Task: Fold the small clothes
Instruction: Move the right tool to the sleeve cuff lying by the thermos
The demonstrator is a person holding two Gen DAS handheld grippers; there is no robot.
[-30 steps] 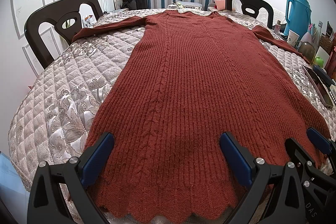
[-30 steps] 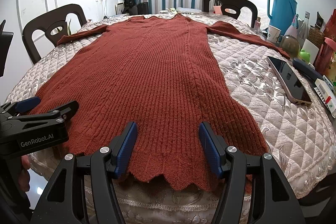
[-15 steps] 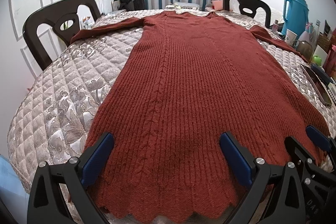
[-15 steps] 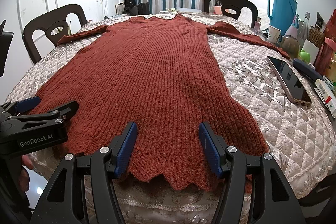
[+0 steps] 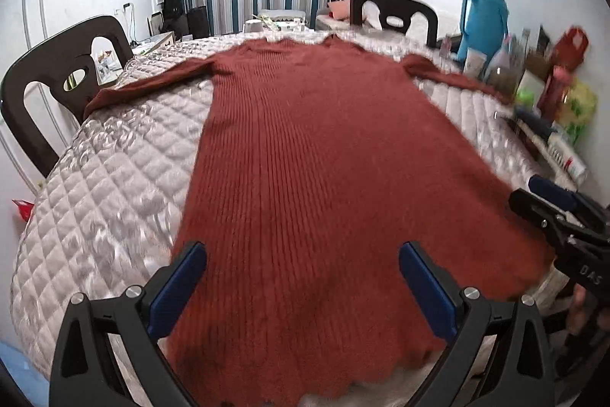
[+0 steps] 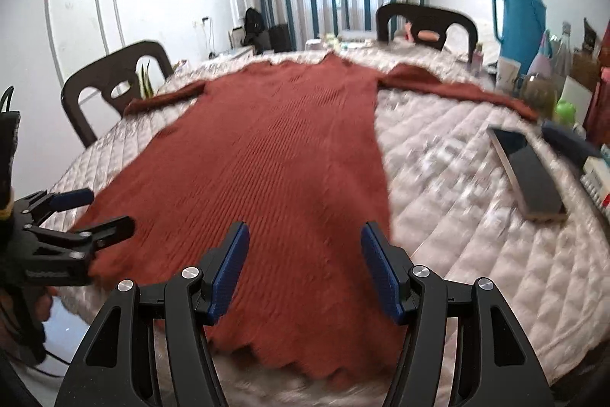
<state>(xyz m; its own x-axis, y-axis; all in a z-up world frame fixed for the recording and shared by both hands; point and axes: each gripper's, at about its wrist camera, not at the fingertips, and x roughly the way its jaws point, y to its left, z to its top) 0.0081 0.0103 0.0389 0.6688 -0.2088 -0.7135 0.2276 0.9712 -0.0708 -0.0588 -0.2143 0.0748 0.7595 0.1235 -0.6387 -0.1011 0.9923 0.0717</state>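
A long rust-red knitted dress point(image 5: 324, 147) lies flat on the quilted table, sleeves spread to both sides, scalloped hem nearest me; it also shows in the right wrist view point(image 6: 274, 159). My left gripper point(image 5: 303, 288) is open above the hem's left half, holding nothing. My right gripper point(image 6: 305, 269) is open above the hem's right half, holding nothing. The right gripper also shows at the right edge of the left wrist view point(image 5: 549, 201), and the left gripper at the left edge of the right wrist view point(image 6: 76, 216).
The quilted table cover point(image 6: 476, 216) carries a phone point(image 6: 526, 170) to the right of the dress. A blue thermos point(image 6: 518, 21), cups, bottles and boxes crowd the far right edge. Dark chairs point(image 5: 65, 82) stand at the left and at the far end.
Both grippers have lifted and pulled back a little from the hem; the views are now blurred by motion. The dress lies as before. Both jaws stay open.
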